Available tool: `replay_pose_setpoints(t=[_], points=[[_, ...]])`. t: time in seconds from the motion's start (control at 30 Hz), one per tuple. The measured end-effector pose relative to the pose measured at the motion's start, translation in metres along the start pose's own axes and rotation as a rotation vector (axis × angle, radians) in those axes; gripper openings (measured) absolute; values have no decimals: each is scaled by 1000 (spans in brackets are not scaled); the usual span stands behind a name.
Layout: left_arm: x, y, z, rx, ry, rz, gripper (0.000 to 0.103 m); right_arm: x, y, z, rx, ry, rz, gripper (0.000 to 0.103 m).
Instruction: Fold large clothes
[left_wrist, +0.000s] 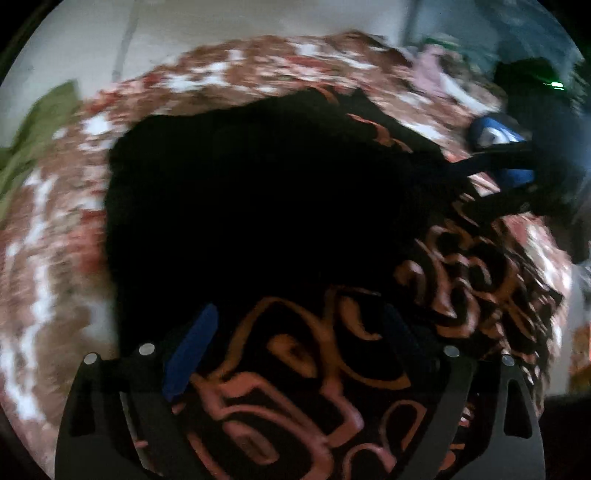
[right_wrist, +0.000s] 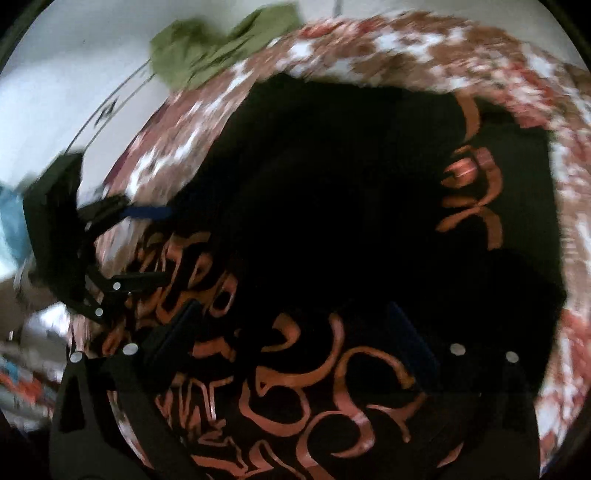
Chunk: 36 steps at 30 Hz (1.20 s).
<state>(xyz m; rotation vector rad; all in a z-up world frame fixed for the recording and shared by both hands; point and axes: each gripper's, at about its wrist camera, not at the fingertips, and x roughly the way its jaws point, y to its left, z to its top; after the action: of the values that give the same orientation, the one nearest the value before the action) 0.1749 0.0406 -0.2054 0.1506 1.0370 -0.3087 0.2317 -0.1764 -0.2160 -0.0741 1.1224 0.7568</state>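
A large black garment with orange swirl print (left_wrist: 258, 206) lies spread on a bed with a red, brown and white floral cover (left_wrist: 48, 258). It also fills the right wrist view (right_wrist: 332, 206). My left gripper (left_wrist: 299, 332) is open, with its blue-padded fingers (left_wrist: 192, 350) spread just above the printed part of the cloth. My right gripper (right_wrist: 295, 332) is open over the same printed area. The right gripper shows in the left wrist view (left_wrist: 495, 158) at the garment's right edge. The left gripper shows in the right wrist view (right_wrist: 147, 243) at the left. Both views are blurred.
A green garment (right_wrist: 218, 48) lies at the bed's far edge, also visible in the left wrist view (left_wrist: 33, 129). A white wall (right_wrist: 55, 74) stands behind the bed. A pile of pale clothes (left_wrist: 439, 70) lies at the far right.
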Motion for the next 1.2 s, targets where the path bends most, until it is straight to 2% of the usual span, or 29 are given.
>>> replay_pose_setpoints(t=[0.03,0.13,0.2,0.27,0.33,0.4,0.5,0.53,0.6,0.7,0.87,1.0,1.2], points=[[-4,4,6,-16,-8,21,90,-9,-2,5,14,-27,-39,98],[-12,10,32,-58,-74,55,98,-20,-7,27,18,-88,-232,98],[-5,10,53,-79,-119,46,98,-11,-10,35,19,-85,-318,98],[10,6,62,-88,-113,40,98,8,-14,41,18,-69,-359,98],[37,-3,63,-80,-67,37,98,28,-18,43,24,-48,-343,98],[63,-15,56,-27,-17,80,98,44,-19,38,31,-25,-346,98],[85,-23,41,33,10,102,98,64,-22,20,17,11,-377,98],[88,-22,35,30,15,97,98,71,-26,12,1,17,-385,98],[95,-7,22,-42,39,33,98,78,-36,0,-7,5,-369,98],[98,15,10,-118,60,-19,99,78,-55,-15,14,-7,-319,98],[75,18,1,-39,35,12,99,61,-55,-16,-20,-20,-339,98],[42,20,7,-32,16,43,98,39,-46,-11,-4,-33,-337,98],[-16,19,7,-38,-43,49,98,-12,-37,-19,78,-65,-253,98]])
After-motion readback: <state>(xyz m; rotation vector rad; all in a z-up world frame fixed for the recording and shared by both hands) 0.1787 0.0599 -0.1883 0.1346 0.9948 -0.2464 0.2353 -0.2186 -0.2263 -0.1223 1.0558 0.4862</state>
